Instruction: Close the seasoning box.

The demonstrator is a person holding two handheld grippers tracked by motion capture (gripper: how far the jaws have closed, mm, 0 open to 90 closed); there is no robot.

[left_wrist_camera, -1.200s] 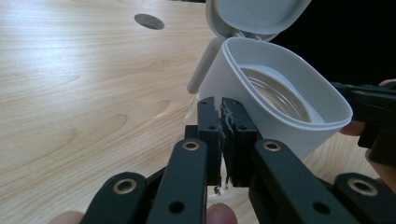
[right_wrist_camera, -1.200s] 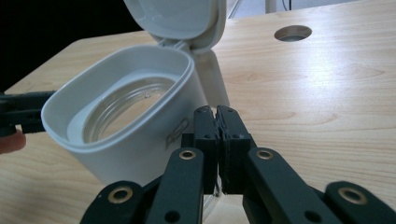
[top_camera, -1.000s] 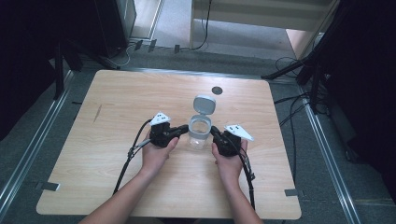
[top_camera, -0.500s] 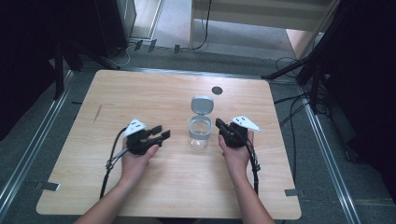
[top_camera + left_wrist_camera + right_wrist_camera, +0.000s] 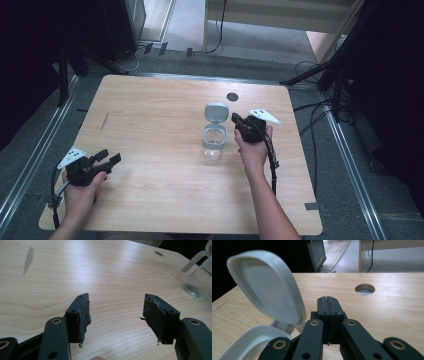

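Clear jar (image 5: pixel 213 142) with a grey hinged lid (image 5: pixel 217 111) standing open, placed upright on the wooden tabletop (image 5: pixel 150 120), slightly toward 3 o'clock of centre. The lid leans back toward 12 o'clock from the jar's rim. The right claw (image 5: pixel 235 119) sits just beside the lid at its 3 o'clock side, jaws pressed fully together with nothing between them; in the right gripper view the closed claw (image 5: pixel 328 300) points past the raised lid (image 5: pixel 265 288), whether touching it cannot be told. The left claw (image 5: pixel 109 157) lies well apart from the jar, near the 8 o'clock corner of the tabletop. Its jaws have just been opening and stand wide, empty, over bare wood (image 5: pixel 116 311).
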